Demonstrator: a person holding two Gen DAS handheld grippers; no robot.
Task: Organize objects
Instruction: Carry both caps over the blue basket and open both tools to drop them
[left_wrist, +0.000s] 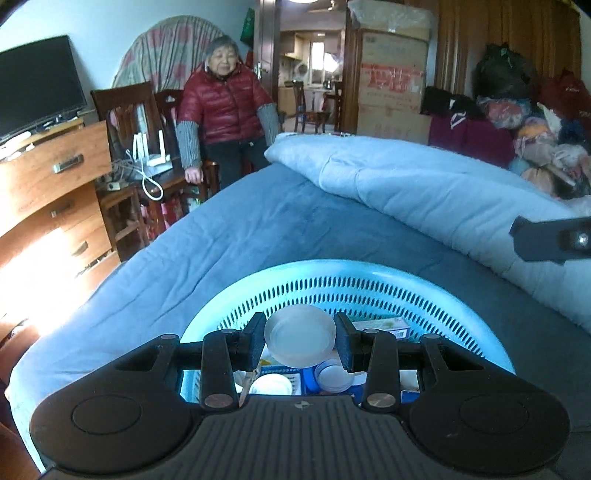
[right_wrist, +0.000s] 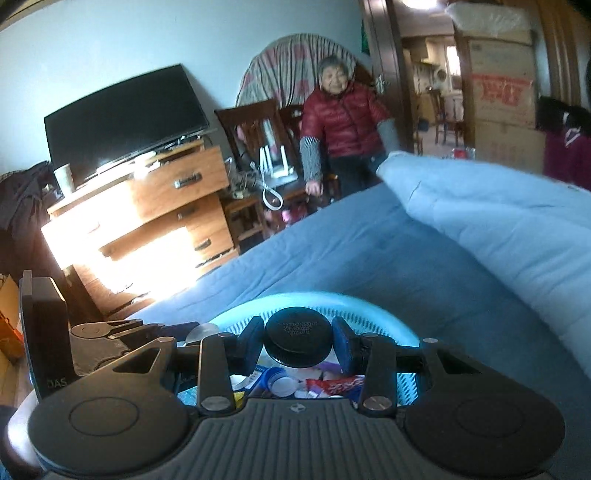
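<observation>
A light blue slotted plastic basket (left_wrist: 369, 284) sits on the bed and holds several small items: white lids, a blue cap (left_wrist: 312, 380), small boxes (left_wrist: 388, 326). My left gripper (left_wrist: 300, 341) is shut on a round white container (left_wrist: 300, 338), held above the basket. My right gripper (right_wrist: 298, 341) is shut on a round black container (right_wrist: 297, 341) with its bottom facing the camera, above the same basket (right_wrist: 369, 306). Part of the right gripper shows at the right edge of the left wrist view (left_wrist: 550, 240). The left gripper shows at the left of the right wrist view (right_wrist: 99, 339).
The bed has a blue sheet (left_wrist: 258, 240) and a folded pale blue quilt (left_wrist: 424, 192) on its right side. A person in a red jacket (left_wrist: 225, 107) sits beyond the bed. A wooden dresser (left_wrist: 48, 192) with a TV (left_wrist: 37, 88) stands at the left.
</observation>
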